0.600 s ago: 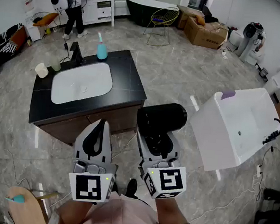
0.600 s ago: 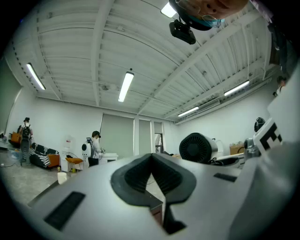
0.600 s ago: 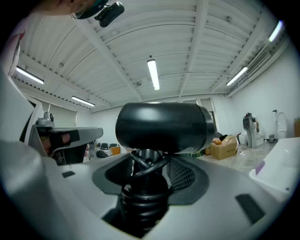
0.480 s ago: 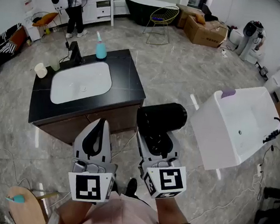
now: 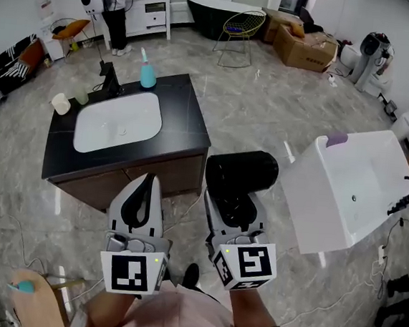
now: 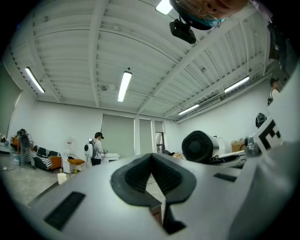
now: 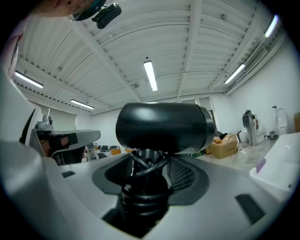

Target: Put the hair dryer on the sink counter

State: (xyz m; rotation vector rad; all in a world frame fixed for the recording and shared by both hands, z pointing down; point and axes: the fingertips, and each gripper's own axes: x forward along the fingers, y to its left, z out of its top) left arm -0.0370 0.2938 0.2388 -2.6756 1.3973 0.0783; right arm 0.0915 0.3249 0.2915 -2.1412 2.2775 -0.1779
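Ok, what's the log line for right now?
right gripper: holds hair dryer | left gripper: shut, empty | sink counter: no dryer yet

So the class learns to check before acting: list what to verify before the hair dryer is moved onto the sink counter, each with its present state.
1. Right tongs grip the hair dryer by its handle: ok.
2. Left tongs shut and empty: ok.
3. Bare space on the sink counter right of the basin: ok.
4. Dryer above the counter: not ok, it shows off the front corner.
5. Cord free of snags: cannot tell.
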